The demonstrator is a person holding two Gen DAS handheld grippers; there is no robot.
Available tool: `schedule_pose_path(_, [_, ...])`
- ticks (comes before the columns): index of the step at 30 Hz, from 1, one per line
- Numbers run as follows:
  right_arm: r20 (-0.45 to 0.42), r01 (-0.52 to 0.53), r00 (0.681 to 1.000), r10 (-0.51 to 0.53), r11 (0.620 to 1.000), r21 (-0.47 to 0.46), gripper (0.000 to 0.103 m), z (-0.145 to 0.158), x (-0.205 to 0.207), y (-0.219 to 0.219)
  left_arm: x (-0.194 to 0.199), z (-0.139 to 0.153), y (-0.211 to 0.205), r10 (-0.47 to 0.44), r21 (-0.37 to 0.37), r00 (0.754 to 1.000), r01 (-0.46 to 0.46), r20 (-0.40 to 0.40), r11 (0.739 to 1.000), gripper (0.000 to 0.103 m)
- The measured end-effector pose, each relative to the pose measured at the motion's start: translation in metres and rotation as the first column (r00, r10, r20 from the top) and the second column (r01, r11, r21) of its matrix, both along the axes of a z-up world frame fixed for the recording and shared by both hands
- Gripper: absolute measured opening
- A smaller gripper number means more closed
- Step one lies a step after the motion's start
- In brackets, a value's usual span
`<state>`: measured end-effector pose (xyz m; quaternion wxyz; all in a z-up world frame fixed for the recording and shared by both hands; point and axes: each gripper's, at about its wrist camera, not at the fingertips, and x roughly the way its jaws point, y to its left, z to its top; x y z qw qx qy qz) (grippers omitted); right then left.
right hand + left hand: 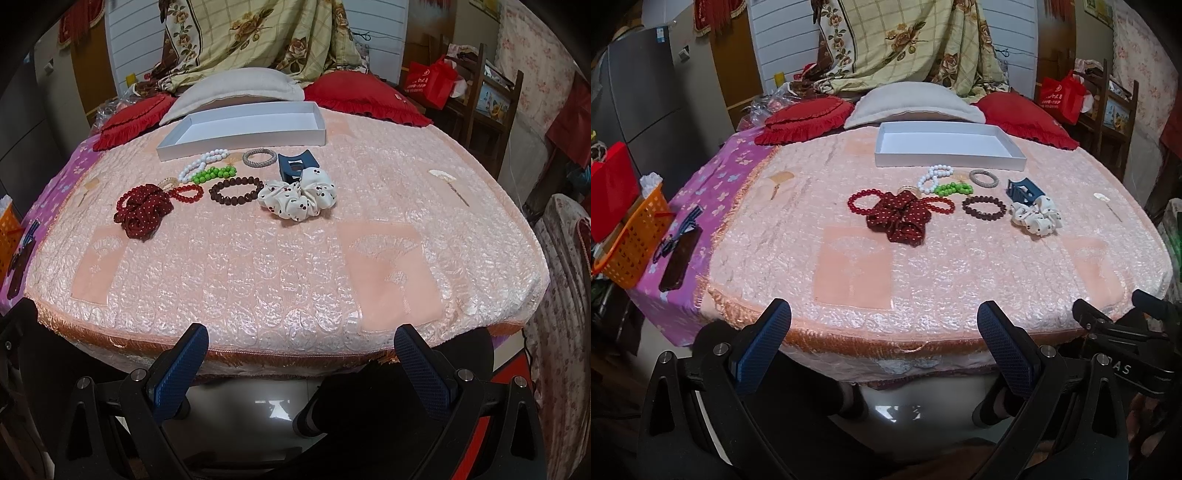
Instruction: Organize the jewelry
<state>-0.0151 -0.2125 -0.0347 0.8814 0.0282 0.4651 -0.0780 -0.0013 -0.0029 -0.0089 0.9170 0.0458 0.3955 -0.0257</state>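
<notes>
We hold both grippers low at the near edge of a bed covered in a quilted pink bedspread (923,258), its fringed hem curving just beyond our fingertips. The left gripper (884,332) has its blue-padded fingers (764,343) spread wide with nothing between them; the right gripper (301,354) is spread the same way, also empty. Both point forward over the bed from just off its edge, above the floor.

Between us and the jewelry lies a broad stretch of bare bedspread. The pieces sit in a loose cluster toward the far side: a dark red dotted scrunchie (901,218) lying over a red bead bracelet (862,201), a white bead bracelet (934,177), a green bead bracelet (953,189), a silver bangle (984,178), a brown bead bracelet (984,208), a blue hair claw (1023,190) and a white patterned scrunchie (1036,218) touching it. Just behind them stands an open white box (949,158), empty, with pillows (912,107) at its far side. An orange basket (631,240) stands beside the bed's left edge.
</notes>
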Motion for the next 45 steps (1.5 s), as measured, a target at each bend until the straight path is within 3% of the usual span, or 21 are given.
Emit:
schedule_pose_path(7, [0.000, 0.001, 1.000, -0.001, 1.000, 0.004, 0.100, -0.002, -0.001, 0.001, -0.001, 0.000, 0.000, -0.020, -0.029, 1.000, 0.020, -0.007, 0.999, 0.101])
schedule_pose_path(31, [0.015, -0.002, 1.000, 0.002, 1.000, 0.012, 0.100, 0.002, 0.002, -0.003, 0.004, -0.008, -0.001, -0.021, -0.003, 0.999, 0.021, -0.043, 1.000, 0.101])
schedule_pose_path(45, [0.068, -0.040, 0.997, 0.044, 0.997, -0.065, 0.100, 0.009, 0.027, -0.007, 0.026, -0.016, -0.004, -0.050, 0.023, 0.996, 0.052, -0.078, 0.998, 0.101])
